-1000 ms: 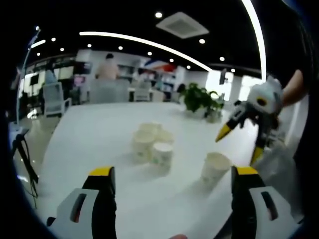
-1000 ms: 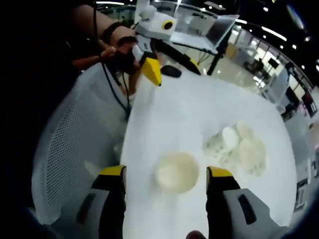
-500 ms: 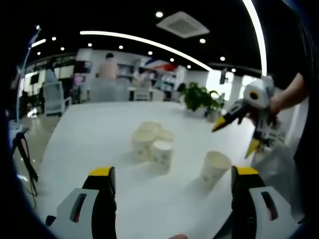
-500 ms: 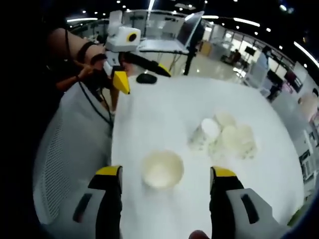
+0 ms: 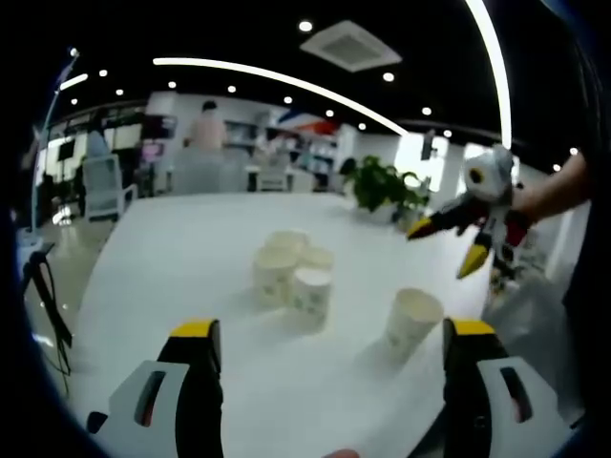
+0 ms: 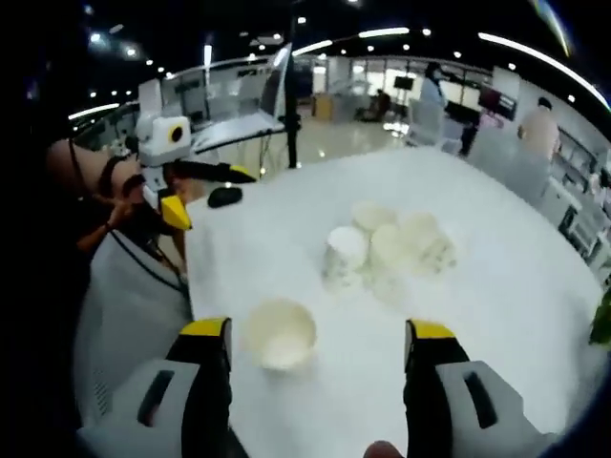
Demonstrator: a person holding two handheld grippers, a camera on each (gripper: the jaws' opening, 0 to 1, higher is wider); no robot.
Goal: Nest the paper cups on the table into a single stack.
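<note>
The right gripper has swung round since a second ago: the lone cup used to sit right between its fingers and now sits nearer the left one. Its fingers are wide open and hold nothing. The left gripper has stayed put, fingers wide open and empty too. The lone cup stands upright on the white bench, apart from the bunch of cups huddled together further back. Nothing is stacked yet. I think the right gripper is lining up to grab the lone cup first.
</note>
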